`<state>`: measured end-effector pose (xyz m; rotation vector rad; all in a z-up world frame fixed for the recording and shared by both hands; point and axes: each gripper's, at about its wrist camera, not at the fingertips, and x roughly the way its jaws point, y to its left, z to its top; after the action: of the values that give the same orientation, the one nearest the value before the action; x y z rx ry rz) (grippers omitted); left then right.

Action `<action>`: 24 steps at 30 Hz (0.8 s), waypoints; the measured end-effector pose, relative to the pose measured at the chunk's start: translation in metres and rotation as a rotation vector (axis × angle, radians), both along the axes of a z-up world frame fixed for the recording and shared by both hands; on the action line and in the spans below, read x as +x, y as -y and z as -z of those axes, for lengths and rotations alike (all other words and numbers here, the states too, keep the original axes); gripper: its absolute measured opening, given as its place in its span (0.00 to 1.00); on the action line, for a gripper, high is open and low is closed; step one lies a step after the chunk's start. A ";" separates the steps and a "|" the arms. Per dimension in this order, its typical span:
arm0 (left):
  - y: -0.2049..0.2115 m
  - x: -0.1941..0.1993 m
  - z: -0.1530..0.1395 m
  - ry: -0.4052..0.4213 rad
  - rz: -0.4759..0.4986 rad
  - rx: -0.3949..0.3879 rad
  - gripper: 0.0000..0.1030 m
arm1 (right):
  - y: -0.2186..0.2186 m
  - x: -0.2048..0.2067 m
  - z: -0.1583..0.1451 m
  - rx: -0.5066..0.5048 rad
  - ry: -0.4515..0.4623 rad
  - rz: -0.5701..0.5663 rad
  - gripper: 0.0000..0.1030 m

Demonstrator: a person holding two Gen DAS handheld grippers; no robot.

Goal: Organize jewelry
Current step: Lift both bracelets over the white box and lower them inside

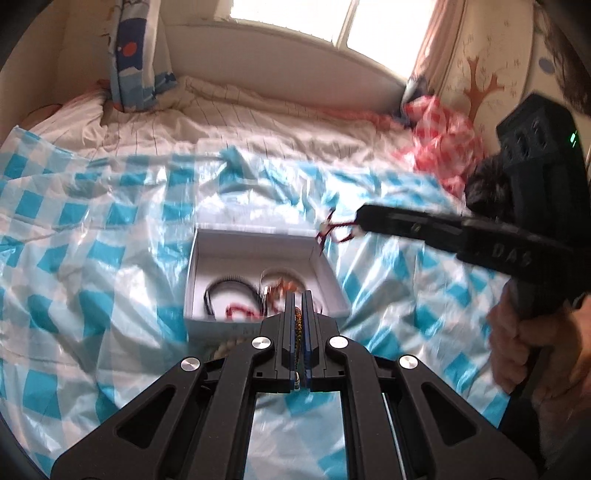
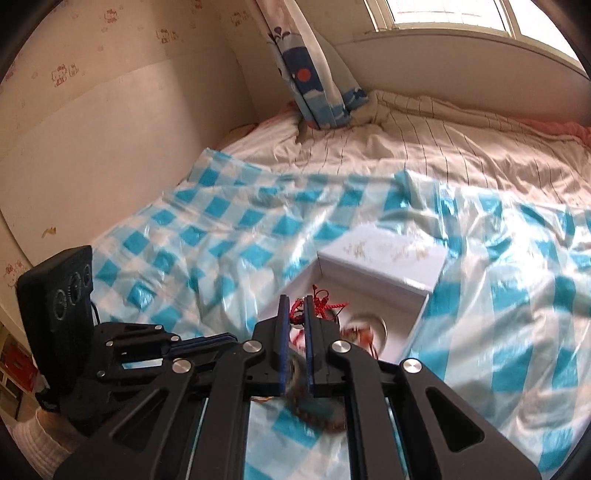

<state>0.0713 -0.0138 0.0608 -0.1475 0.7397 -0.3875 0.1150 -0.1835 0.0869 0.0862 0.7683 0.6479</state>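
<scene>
Above the open white box (image 1: 258, 273) on the bed: left gripper (image 1: 298, 314) clamped on a braided bracelet (image 1: 297, 325), right gripper (image 2: 295, 325) pinching a red cord bracelet (image 1: 330, 230); box just below and ahead of both, left nearer.

Bed (image 2: 461, 162): carries a plastic sheet (image 1: 92, 258) spread over its near part, with bare bedding behind it.
Box (image 1: 325, 273): open, resting on the plastic sheet near its middle; its lid (image 2: 388, 258) stands up at the far side in the right wrist view.
Bracelets (image 1: 236, 291): several lying inside the box, on its floor.
Curtain (image 2: 314, 81): hangs behind the bed, its end resting on the bedding, below a window (image 1: 325, 18).
Crumpled cloth (image 1: 439, 133): at the bed's far right corner in the left wrist view, beyond the plastic sheet.
Wall (image 2: 92, 147): runs along the bed's left side.
</scene>
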 end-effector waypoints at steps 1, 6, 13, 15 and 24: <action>0.000 0.002 -0.003 0.009 -0.005 -0.010 0.03 | -0.002 0.005 -0.002 0.001 0.004 0.003 0.08; -0.006 0.021 -0.012 0.045 -0.037 -0.074 0.03 | -0.005 0.025 -0.007 0.006 0.011 0.015 0.08; -0.013 0.055 0.011 0.026 -0.087 -0.145 0.03 | -0.012 0.054 0.003 -0.022 -0.009 0.024 0.08; -0.013 0.065 0.026 -0.006 -0.100 -0.151 0.03 | -0.013 0.059 0.010 -0.035 -0.022 0.023 0.08; -0.020 0.086 0.079 -0.155 -0.161 -0.111 0.22 | -0.023 0.080 0.060 -0.124 -0.133 0.008 0.37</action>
<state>0.1577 0.0064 -0.0180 -0.3423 0.8530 -0.2653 0.1948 -0.1604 0.0269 0.0186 0.9347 0.5897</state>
